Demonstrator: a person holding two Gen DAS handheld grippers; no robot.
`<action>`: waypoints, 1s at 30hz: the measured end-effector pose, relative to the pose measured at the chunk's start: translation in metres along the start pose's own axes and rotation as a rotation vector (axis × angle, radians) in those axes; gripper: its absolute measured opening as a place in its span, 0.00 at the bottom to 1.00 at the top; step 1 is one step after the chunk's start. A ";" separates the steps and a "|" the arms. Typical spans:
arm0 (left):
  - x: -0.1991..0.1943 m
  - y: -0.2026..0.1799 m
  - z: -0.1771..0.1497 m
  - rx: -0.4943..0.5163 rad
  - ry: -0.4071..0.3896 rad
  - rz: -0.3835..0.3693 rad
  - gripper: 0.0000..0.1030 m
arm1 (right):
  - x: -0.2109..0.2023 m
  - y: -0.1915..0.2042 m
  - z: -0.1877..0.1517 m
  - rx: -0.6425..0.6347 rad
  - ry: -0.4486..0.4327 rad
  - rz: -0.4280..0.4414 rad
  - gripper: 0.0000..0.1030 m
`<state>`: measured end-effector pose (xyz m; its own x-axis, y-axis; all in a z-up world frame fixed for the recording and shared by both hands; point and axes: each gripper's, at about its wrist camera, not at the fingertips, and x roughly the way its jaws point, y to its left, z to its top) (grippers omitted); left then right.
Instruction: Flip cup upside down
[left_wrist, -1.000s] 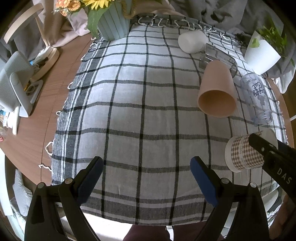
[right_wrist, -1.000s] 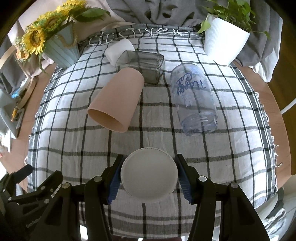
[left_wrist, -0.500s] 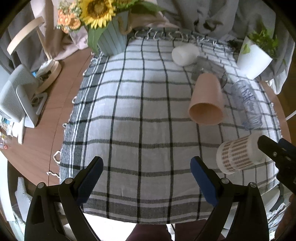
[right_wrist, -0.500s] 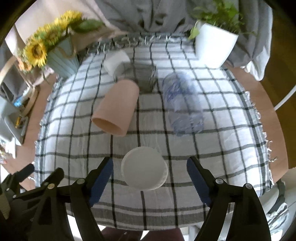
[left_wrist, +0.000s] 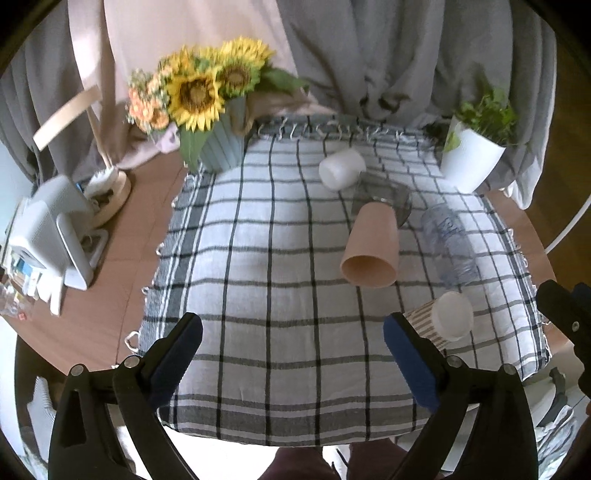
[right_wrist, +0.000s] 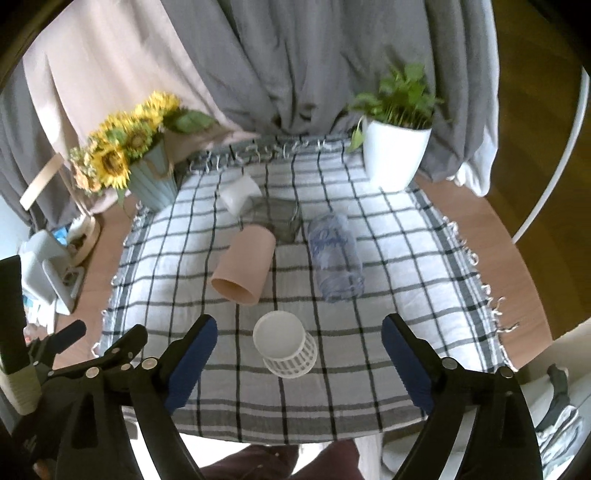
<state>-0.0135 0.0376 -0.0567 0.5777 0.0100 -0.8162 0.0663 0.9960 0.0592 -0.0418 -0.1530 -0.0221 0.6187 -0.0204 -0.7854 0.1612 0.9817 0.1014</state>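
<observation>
A checked paper cup (right_wrist: 286, 349) stands upside down on the plaid cloth (right_wrist: 388, 280), its white base up; it also shows in the left wrist view (left_wrist: 443, 321). My right gripper (right_wrist: 299, 356) is open and empty, raised above and behind the cup, jaws wide apart on either side of it. My left gripper (left_wrist: 293, 349) is open and empty over the front of the cloth, left of the cup. A pink cup (right_wrist: 245, 269) lies on its side, mouth toward me. A clear printed cup (right_wrist: 336, 254) lies beside it.
A dark glass (right_wrist: 280, 218) and a white cup (right_wrist: 240, 194) lie further back. A sunflower vase (right_wrist: 147, 173) stands at the back left, a white plant pot (right_wrist: 393, 151) at the back right. Desk clutter (left_wrist: 55, 236) sits on the wooden table at left.
My right gripper let go of the checked cup, which now stands base up on the cloth. Both grippers have pulled up and back from the table.
</observation>
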 end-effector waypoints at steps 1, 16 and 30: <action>-0.005 0.000 0.000 0.005 -0.015 0.003 1.00 | -0.005 -0.001 -0.001 0.002 -0.014 0.000 0.91; -0.036 0.005 -0.002 0.029 -0.137 0.096 1.00 | -0.034 0.009 -0.011 -0.025 -0.104 0.022 0.99; -0.037 0.003 -0.001 0.036 -0.141 0.095 1.00 | -0.034 0.008 -0.013 -0.007 -0.093 0.025 0.99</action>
<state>-0.0354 0.0403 -0.0273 0.6911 0.0888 -0.7172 0.0337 0.9874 0.1547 -0.0714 -0.1422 -0.0022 0.6912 -0.0135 -0.7226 0.1398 0.9834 0.1153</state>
